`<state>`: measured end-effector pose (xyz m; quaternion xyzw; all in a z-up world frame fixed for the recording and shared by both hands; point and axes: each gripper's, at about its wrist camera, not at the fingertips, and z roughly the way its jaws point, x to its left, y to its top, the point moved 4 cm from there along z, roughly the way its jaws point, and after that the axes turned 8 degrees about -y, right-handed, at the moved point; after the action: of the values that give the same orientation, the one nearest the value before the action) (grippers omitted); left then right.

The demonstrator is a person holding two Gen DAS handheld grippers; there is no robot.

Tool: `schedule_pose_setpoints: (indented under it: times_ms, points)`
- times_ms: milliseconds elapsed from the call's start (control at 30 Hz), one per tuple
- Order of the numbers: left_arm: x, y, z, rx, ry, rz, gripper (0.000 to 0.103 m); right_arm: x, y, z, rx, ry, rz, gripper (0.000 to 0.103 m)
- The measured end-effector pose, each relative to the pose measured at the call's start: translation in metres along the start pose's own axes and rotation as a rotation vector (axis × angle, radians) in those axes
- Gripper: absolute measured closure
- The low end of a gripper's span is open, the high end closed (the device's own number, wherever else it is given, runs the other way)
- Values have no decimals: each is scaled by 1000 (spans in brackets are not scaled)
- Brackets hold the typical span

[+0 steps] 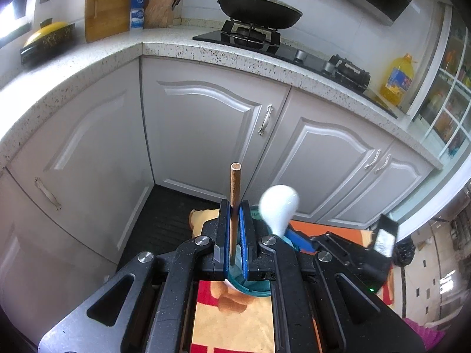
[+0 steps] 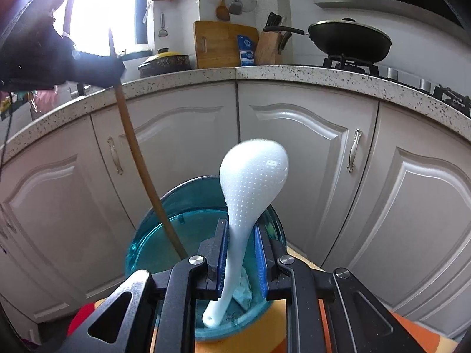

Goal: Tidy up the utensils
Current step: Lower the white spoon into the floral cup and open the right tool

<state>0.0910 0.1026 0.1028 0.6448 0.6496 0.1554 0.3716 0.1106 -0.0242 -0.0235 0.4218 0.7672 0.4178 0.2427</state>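
Observation:
My left gripper (image 1: 235, 206) is shut on a thin brown wooden stick (image 1: 235, 188) that stands upright between its blue pads. In the right wrist view the same stick (image 2: 138, 153) runs down into a teal see-through cup (image 2: 147, 235), with the left gripper (image 2: 113, 64) dark at upper left. My right gripper (image 2: 240, 229) has its pads either side of a white dimpled rice paddle (image 2: 253, 170); the paddle's handle end rests inside the cup. A gap shows on the right pad side. The paddle (image 1: 278, 206) shows blurred in the left view beside the teal cup (image 1: 250, 288).
The cup stands on an orange, yellow and red cloth (image 1: 232, 323). Grey cabinet doors (image 2: 294, 153) lie close ahead under a speckled counter (image 2: 265, 73). A wok (image 1: 259, 8), knife block (image 1: 160, 8), cutting board (image 1: 112, 8) and oil bottle (image 1: 397, 79) sit on the counter.

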Motion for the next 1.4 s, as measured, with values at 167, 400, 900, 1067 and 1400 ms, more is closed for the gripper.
schedule_pose_setpoints:
  times_ms: [167, 400, 900, 1067, 1400]
  points:
    - [-3, -6, 6, 10, 9, 9, 99, -2, -3, -5, 34, 47, 12, 86]
    - [1, -11, 13, 28, 16, -4, 99, 2, -8, -9, 80, 85, 12, 87]
    - [-4, -20, 23, 55, 12, -16, 99, -2, -18, -38, 175, 136, 59, 64]
    - [-7, -22, 22, 61, 10, -29, 95, -14, -21, -64, 160, 110, 95, 62]
    - [-14, -20, -2, 38, -10, -58, 62, -34, -22, -97, 150, 84, 173, 61]
